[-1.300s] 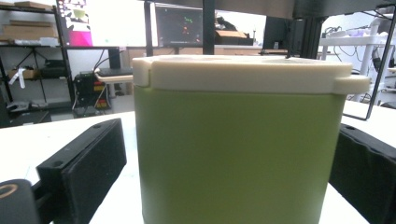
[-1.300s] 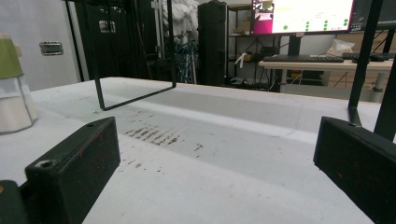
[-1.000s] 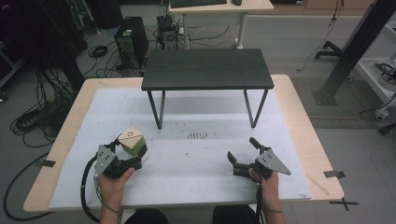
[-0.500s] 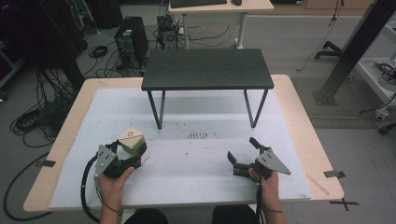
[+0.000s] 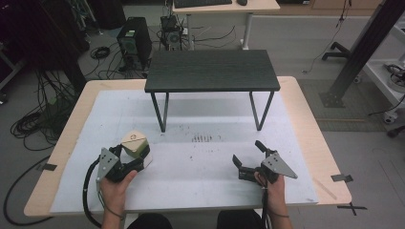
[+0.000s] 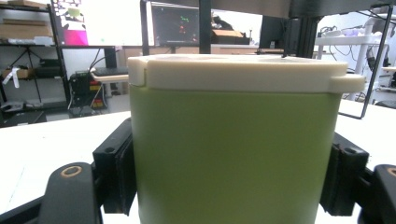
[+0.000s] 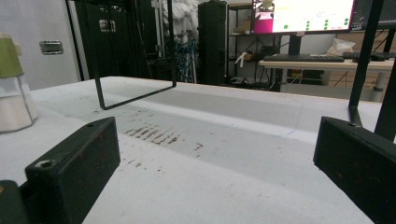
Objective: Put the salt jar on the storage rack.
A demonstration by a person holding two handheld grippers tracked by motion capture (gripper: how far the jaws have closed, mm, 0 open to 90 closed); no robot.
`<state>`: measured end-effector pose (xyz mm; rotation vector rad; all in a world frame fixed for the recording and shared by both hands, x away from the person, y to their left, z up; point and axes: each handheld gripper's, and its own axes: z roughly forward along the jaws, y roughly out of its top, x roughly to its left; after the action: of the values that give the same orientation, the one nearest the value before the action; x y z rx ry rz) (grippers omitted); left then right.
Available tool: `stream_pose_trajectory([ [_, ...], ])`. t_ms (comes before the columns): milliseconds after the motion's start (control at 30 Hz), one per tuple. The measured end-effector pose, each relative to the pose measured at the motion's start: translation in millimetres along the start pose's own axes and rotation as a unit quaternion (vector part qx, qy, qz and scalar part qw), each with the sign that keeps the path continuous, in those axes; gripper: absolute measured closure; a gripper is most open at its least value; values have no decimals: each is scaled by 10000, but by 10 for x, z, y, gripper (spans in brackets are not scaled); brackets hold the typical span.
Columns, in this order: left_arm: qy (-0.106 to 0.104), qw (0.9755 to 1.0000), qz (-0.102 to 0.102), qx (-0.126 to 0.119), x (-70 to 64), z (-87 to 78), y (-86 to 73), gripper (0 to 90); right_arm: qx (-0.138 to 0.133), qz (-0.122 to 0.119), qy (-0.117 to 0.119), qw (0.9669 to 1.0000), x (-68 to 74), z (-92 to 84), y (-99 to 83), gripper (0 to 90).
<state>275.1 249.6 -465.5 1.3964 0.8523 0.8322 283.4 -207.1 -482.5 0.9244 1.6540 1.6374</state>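
Note:
A green container with a cream lid stands on the white mat at the front left. My left gripper has it between its jaws, which have just been closing. In the left gripper view the black pads press on both sides of the green container. My right gripper rests low over the mat at the front right, open with nothing between its jaws. In the right gripper view the container shows far to the left.
A small black table on thin metal legs stands at the back middle of the mat. Dark smudges mark the mat in front of it. The wooden tabletop edge borders the mat.
The left gripper's jaws have drawn in against the container's sides. Neither hand has shifted, and the right gripper stays open.

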Motion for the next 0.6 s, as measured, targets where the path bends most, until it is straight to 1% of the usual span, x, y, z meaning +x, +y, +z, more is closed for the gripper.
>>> stream_pose_trajectory([
  [200,-15,10000,0,4,1,0,0,277,2,-1,-2,10000,0,0,0,1],
  [600,-14,10000,-9,15,4,-1,1,290,5,-8,-5,10000,1,0,0,1],
])
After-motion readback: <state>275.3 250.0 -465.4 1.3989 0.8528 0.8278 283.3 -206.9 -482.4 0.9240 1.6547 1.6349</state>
